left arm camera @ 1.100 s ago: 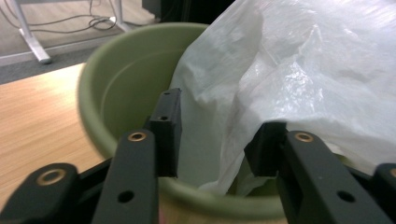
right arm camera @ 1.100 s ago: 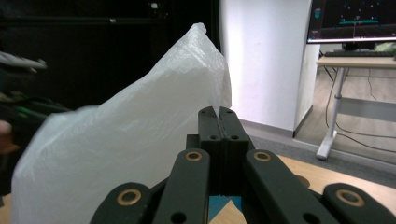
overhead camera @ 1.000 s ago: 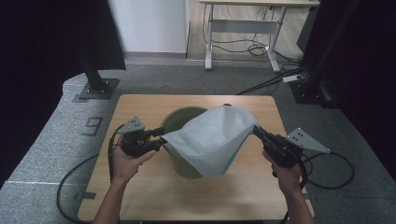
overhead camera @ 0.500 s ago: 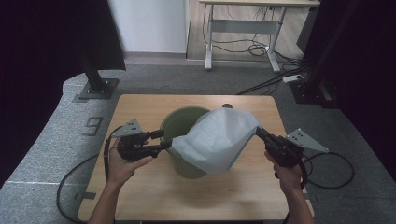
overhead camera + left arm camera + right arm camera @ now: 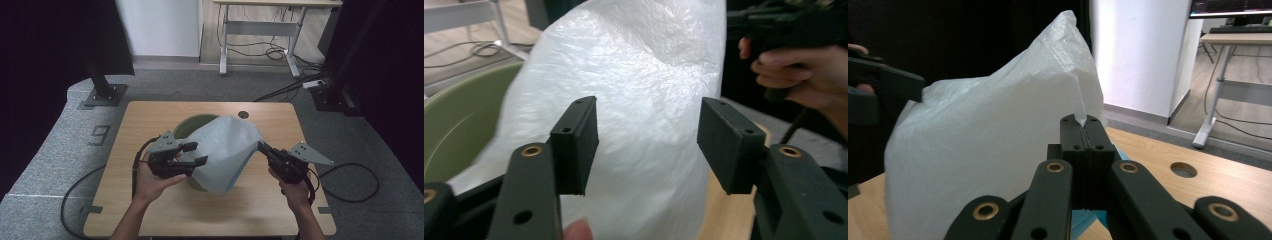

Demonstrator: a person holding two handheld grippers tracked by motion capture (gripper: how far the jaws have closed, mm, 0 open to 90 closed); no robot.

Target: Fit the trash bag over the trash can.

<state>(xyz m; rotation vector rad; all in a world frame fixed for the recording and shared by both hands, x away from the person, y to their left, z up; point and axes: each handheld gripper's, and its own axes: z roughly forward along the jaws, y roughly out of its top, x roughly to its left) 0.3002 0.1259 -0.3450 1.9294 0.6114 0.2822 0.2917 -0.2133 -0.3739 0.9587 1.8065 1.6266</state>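
Note:
A white plastic bag (image 5: 225, 150) lies draped over a green bin (image 5: 186, 126) in the middle of the wooden table (image 5: 150, 115). My right gripper (image 5: 260, 145) is shut on the bag's right edge and holds it up; in the right gripper view the jaws (image 5: 1080, 120) pinch a thin fold of the bag (image 5: 988, 130). My left gripper (image 5: 200, 153) stands open at the bag's left side. In the left gripper view the bag (image 5: 644, 60) fills the space beyond the open gripper (image 5: 646, 107), with the bin's rim (image 5: 459, 115) at the left.
A round hole (image 5: 243, 114) sits in the table's far edge. Cables trail from both grippers over the grey floor mat. Black stand bases (image 5: 102, 92) flank the table, and a white desk (image 5: 260, 25) stands behind.
My left gripper has let go of the bag's left side, opened, and moved right toward it. The bag has drawn in to the right, uncovering more of the bin.

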